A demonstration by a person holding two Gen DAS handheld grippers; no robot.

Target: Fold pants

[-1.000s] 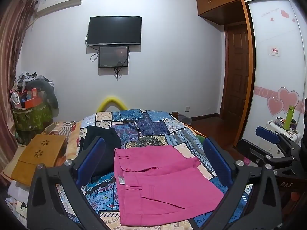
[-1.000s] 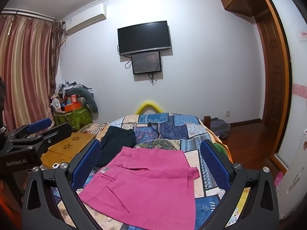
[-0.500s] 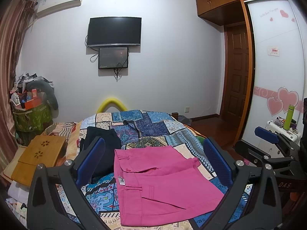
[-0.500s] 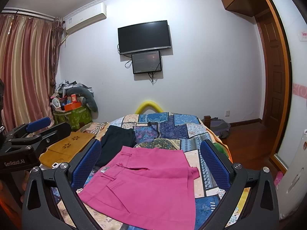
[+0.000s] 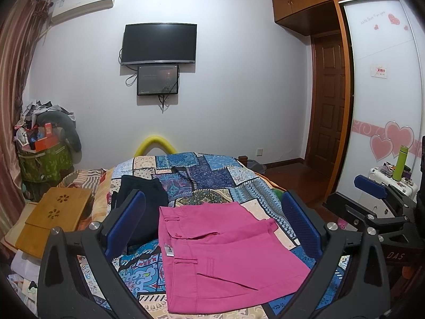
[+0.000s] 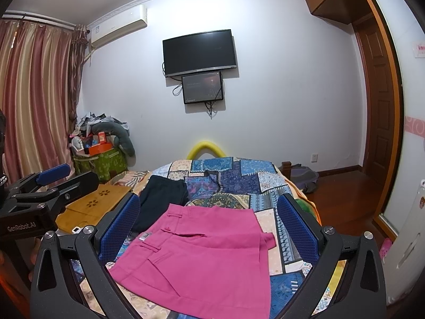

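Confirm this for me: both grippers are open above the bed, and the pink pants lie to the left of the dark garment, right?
Not quite. The pink pants lie to the right of the dark garment, as the left wrist view shows. The left gripper and right gripper are open above the bed.

left gripper (image 5: pixel 212 223) partly hides dark garment (image 5: pixel 140 199).
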